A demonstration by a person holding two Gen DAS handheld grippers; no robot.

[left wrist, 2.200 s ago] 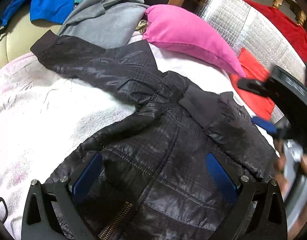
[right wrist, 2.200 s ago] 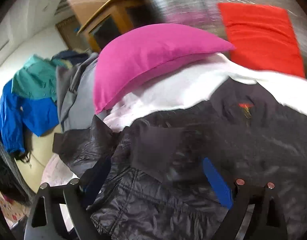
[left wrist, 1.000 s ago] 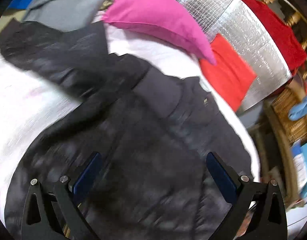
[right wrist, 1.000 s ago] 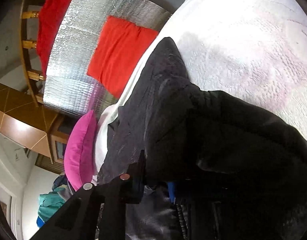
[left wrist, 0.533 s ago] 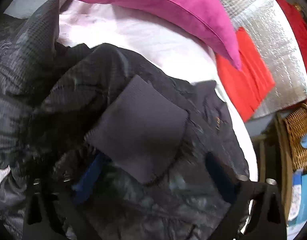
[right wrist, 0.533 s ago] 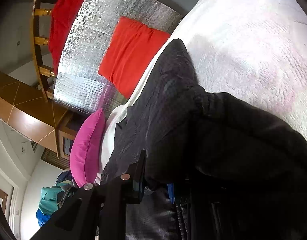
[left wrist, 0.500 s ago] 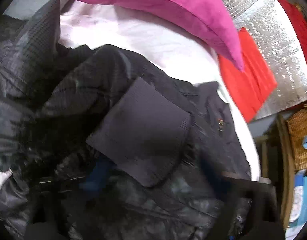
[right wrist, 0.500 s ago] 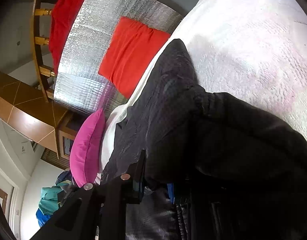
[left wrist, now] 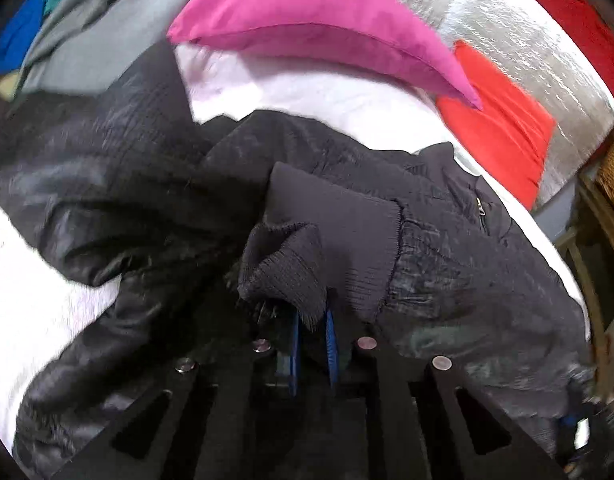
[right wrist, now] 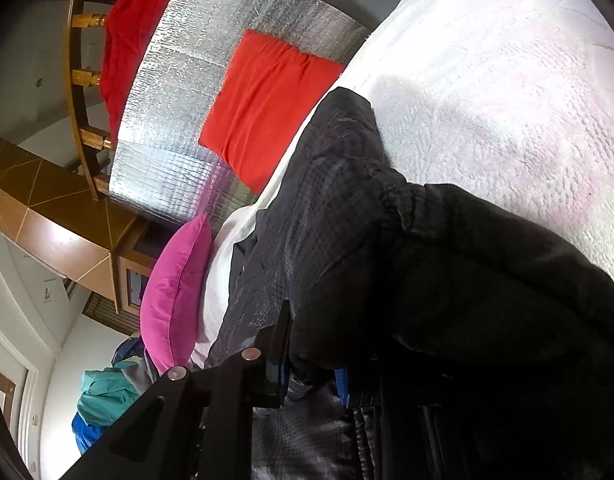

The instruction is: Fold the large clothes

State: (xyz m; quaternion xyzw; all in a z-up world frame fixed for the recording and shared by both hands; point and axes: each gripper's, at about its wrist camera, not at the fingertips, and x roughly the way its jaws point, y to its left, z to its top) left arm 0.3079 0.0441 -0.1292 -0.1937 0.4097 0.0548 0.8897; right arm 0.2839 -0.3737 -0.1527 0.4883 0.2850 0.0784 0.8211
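bed [left wrist: 315, 92]: white fleecy cover, carried everything; pink pillow [left wrist: 315, 28] and red cloth [left wrist: 499, 128] sat at its far edge.
jacket [left wrist: 467, 264]: black padded shell, sprawled across the middle of the bed, one side running to the right edge; a sleeve lay toward the far-left corner.
handling: judged bulky but light, soft and limp; shiny shell looked slippery, so a pinch on flat panels could slide. Ribbed knit looked the grippier hold.
knit cuff [left wrist: 291, 268]: bunched up, sitting right at the left tool's tips.
left gripper [left wrist: 311, 332]: clenched on the knit cuff, blue pads nearly together with fabric between.
right gripper [right wrist: 311, 376]: clamped on a thick fold of the jacket at the hem side, cloth draped over its right finger.
change vs 0.5 s ago: left jaws were wide apart over the cuff, now pinched onto it; cuff crumpled instead of flat. Right view unchanged.
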